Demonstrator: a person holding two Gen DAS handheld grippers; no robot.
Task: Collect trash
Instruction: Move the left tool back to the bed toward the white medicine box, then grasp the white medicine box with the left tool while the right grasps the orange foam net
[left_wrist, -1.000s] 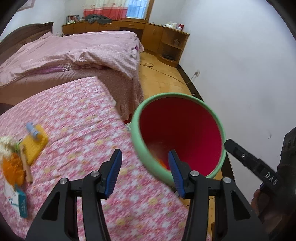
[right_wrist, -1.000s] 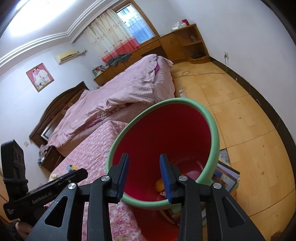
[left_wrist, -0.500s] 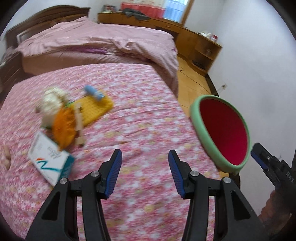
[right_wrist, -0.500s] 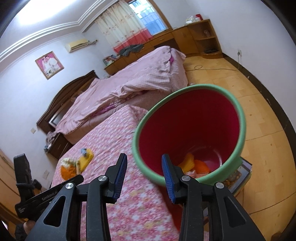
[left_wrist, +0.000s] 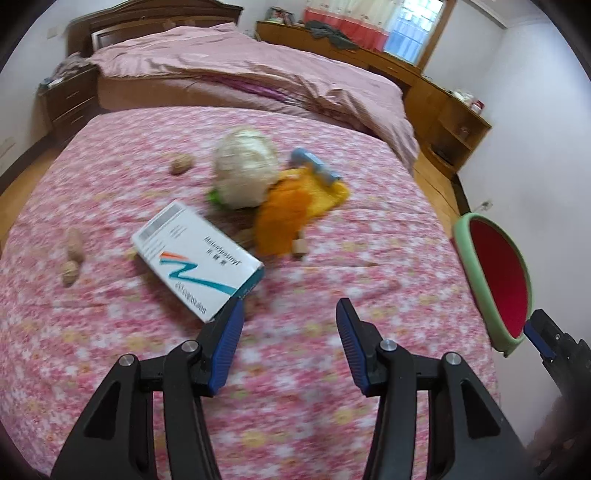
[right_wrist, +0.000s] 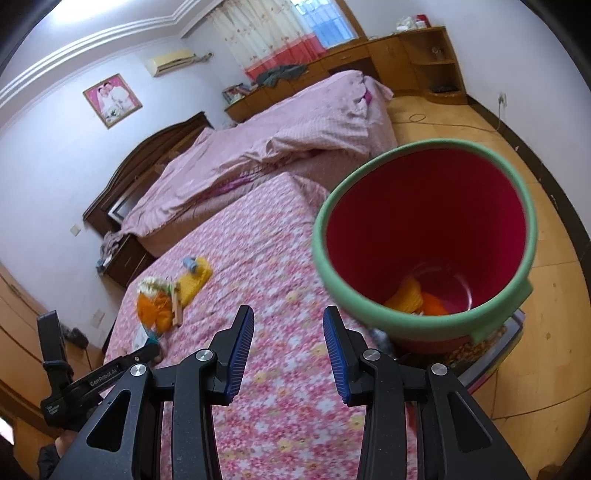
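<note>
One white box (left_wrist: 197, 260) reads "capsules"; left hand-held gripper (left_wrist: 289, 318) marked "GenRobot.AI".

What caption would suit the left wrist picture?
Open left gripper hovers over a flowered bedspread, facing a white medicine box and scattered trash.

Home bedroom: bed (right_wrist: 295, 122) with wooden headboard (right_wrist: 147, 155), nightstand (left_wrist: 68, 99), curtained window (right_wrist: 295, 33), framed portrait (right_wrist: 112, 99), wall air conditioner (right_wrist: 170, 62).

Pink floral bedspread (left_wrist: 332, 369), red bin (right_wrist: 424, 229) with green rim, white-and-teal box (left_wrist: 199, 266), blue-padded black tongs (left_wrist: 290, 325)
</note>
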